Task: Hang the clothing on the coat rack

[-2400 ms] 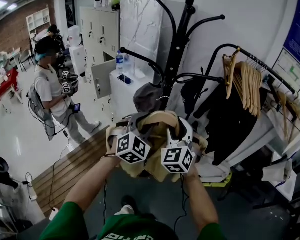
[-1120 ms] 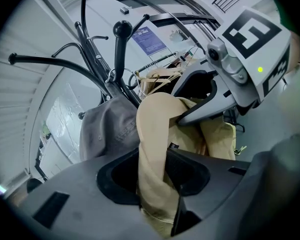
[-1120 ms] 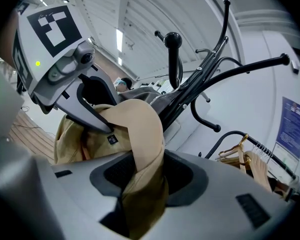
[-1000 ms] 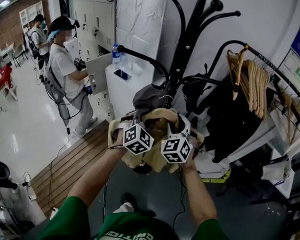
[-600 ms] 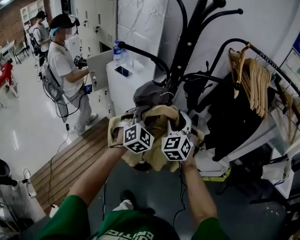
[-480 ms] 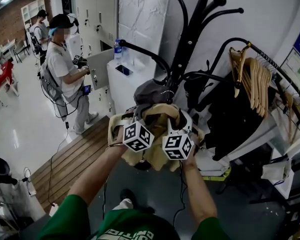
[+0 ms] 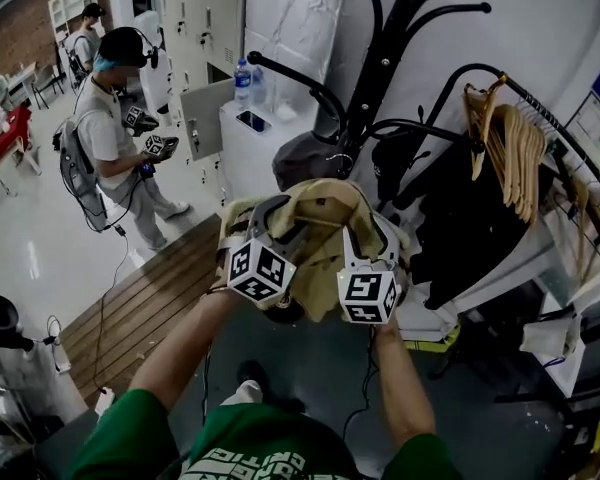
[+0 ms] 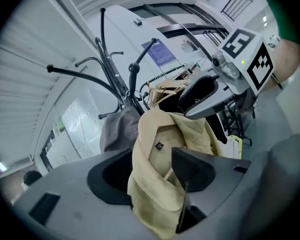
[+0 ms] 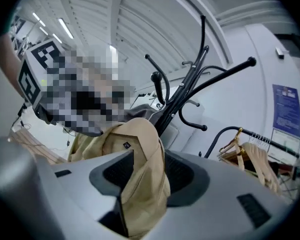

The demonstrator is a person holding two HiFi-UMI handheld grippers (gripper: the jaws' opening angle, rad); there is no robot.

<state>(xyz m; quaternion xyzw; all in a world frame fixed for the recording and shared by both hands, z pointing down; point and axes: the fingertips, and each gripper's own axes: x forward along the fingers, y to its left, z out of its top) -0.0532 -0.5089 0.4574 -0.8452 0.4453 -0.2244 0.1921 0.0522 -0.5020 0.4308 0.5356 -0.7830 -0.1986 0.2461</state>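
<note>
Both grippers are up at the coat rack (image 7: 376, 68). The tan jacket (image 7: 322, 220) hangs bunched between them, its collar at the top, just at 6 o'clock of the grey hat (image 7: 306, 158) on the rack. The left gripper (image 8: 151, 170) is opening its jaws, with collar fabric draped between them and resting on one side. The right gripper (image 9: 144, 176) has its jaws spread wide around another fold of the collar. Wooden hangers (image 7: 510, 148) crowd the rail at 2 o'clock, and a person (image 7: 105, 143) stands at 10 o'clock.
</note>
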